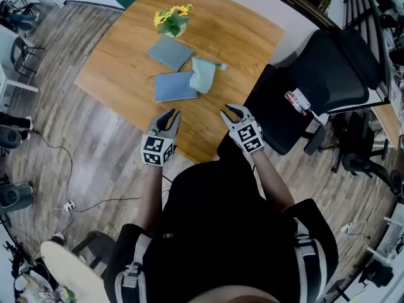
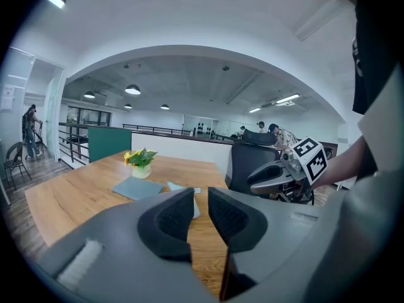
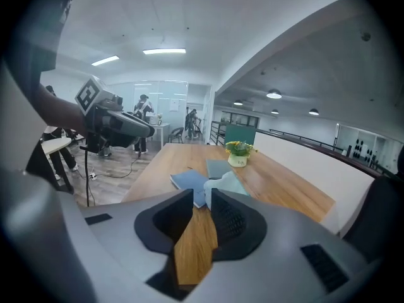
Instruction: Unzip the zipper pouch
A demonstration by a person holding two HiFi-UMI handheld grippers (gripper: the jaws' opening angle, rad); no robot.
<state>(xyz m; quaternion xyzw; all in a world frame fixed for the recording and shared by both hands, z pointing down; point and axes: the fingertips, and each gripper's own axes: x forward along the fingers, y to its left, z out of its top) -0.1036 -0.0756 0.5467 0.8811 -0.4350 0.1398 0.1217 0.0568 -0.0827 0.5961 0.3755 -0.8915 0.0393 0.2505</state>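
A light teal zipper pouch (image 1: 203, 74) (image 3: 228, 183) lies crumpled on the wooden table (image 1: 126, 62), its pull tab pointing right. It overlaps a flat blue pouch (image 1: 175, 86) (image 3: 188, 180), and a grey-blue one (image 1: 170, 52) (image 2: 137, 187) lies behind them. My left gripper (image 1: 169, 115) (image 2: 201, 197) hovers over the table's near edge, short of the blue pouch, open by a narrow gap with nothing in it. To its right my right gripper (image 1: 228, 111) (image 3: 202, 201) hangs level with it, also slightly open and empty. Neither touches a pouch.
A small pot of yellow flowers (image 1: 171, 19) (image 3: 238, 153) stands at the back of the table. A black office chair (image 1: 328, 74) sits close on the right. Cables (image 1: 69, 204) trail over the wood floor at left. People stand far off in the room.
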